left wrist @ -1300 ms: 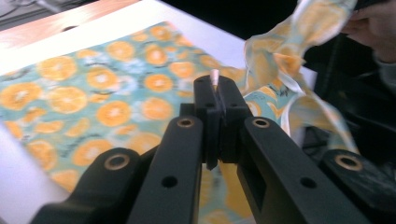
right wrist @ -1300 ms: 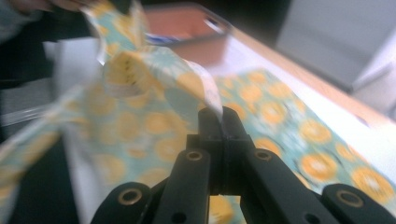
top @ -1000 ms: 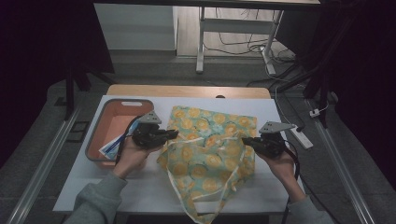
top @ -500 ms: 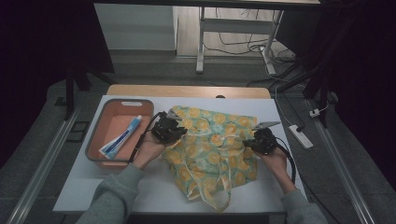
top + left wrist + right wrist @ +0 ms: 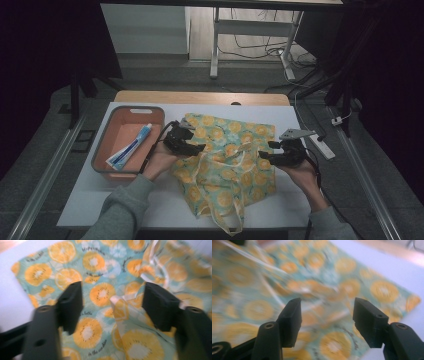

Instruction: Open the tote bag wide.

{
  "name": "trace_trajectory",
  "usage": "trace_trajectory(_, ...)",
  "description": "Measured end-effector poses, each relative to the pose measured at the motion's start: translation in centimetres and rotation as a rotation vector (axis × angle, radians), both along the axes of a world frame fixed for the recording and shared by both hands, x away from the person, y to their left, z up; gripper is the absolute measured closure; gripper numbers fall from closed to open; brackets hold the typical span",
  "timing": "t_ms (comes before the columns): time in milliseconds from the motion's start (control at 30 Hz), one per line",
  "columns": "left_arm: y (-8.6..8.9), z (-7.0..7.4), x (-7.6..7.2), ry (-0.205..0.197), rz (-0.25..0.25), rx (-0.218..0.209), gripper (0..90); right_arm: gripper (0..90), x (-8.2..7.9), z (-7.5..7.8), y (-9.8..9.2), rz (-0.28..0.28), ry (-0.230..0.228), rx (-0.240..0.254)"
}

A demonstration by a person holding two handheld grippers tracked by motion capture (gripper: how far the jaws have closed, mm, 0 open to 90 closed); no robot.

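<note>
Two grippers over one fruit-print bag

High view: one bag (image 5: 227, 160) on the white table (image 5: 90, 200), beside one orange tray (image 5: 127, 137) holding one toothpaste tube (image 5: 129, 147). Left gripper view: left gripper (image 5: 112, 305) jaws just opened, over print reading "in the sunshine". Right gripper view: right gripper (image 5: 325, 315) jaws just opened, gripping nothing.

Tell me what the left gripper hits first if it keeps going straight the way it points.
Probably the orange-print fabric bag: the left gripper, jaws just opened, points at its raised fold, though depth is unclear.
</note>
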State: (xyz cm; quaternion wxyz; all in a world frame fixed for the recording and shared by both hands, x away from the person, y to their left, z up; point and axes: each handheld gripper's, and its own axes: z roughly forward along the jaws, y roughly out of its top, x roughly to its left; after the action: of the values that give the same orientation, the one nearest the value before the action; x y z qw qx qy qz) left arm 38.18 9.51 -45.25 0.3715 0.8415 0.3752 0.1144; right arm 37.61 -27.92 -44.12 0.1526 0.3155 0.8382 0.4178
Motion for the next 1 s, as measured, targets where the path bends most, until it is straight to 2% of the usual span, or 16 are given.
trace_trajectory(67,1.0,1.0,-0.7,-0.002,-0.013,-0.055,26.0,38.8,-0.6,0.6,0.1,0.024,-0.009,0.013)
trace_trajectory(100,1.4,1.5,-1.2,-0.006,-0.021,-0.073,23.3,39.0,-1.8,1.4,0.7,0.069,-0.029,0.016)
trace_trajectory(167,2.1,2.4,-2.2,-0.026,-0.025,-0.102,23.1,39.3,-2.4,1.7,1.1,0.094,-0.033,0.019)
trace_trajectory(200,2.3,2.8,-2.8,-0.035,-0.031,-0.112,23.5,40.7,-3.1,2.0,2.1,0.144,-0.031,0.028)
trace_trajectory(267,2.3,3.3,-4.0,-0.038,-0.057,-0.118,23.7,40.9,-3.3,2.0,2.8,0.165,-0.03,0.021)
trace_trajectory(367,1.4,3.1,-5.9,-0.041,-0.128,-0.092,26.2,41.3,-3.6,1.6,5.1,0.24,-0.013,-0.012)
trace_trajectory(433,0.5,2.6,-6.9,-0.03,-0.178,-0.067,29.0,41.3,-3.2,0.4,7.7,0.305,0.024,-0.066)
trace_trajectory(500,-0.4,1.9,-7.7,-0.007,-0.221,-0.052,29.8,40.9,-2.9,-0.2,8.5,0.319,0.039,-0.088)
trace_trajectory(633,-2.1,0.7,-8.5,0.02,-0.293,-0.013,35.9,37.7,-1.7,-2.5,11.2,0.375,0.123,-0.117)
trace_trajectory(667,-2.5,0.4,-8.6,0.019,-0.299,-0.001,37.5,35.7,-1.5,-3.7,12.3,0.415,0.16,-0.168)
trace_trajectory(700,-2.7,0.1,-8.6,0.02,-0.307,0.02,37.5,35.7,-1.5,-3.7,12.3,0.415,0.16,-0.168)
trace_trajectory(833,-3.2,-0.7,-8.7,0.042,-0.326,0.033,40.2,35.4,-1.8,-5.8,13.4,0.445,0.183,-0.278)
trace_trajectory(900,-3.3,-0.9,-8.7,0.044,-0.334,0.033,42.3,40.4,-1.7,-6.4,13.7,0.451,0.173,-0.323)
trace_trajectory(933,-3.4,-1.0,-8.8,0.044,-0.342,0.036,42.7,47.3,-1.7,-6.6,13.7,0.451,0.165,-0.336)
trace_trajectory(967,-3.5,-1.1,-8.8,0.046,-0.344,0.036,43.8,65.5,-1.5,-6.8,13.8,0.433,0.172,-0.346)
trace_trajectory(1000,-3.6,-1.1,-8.9,0.05,-0.352,0.038,43.8,65.5,-1.5,-6.8,13.8,0.433,0.172,-0.346)
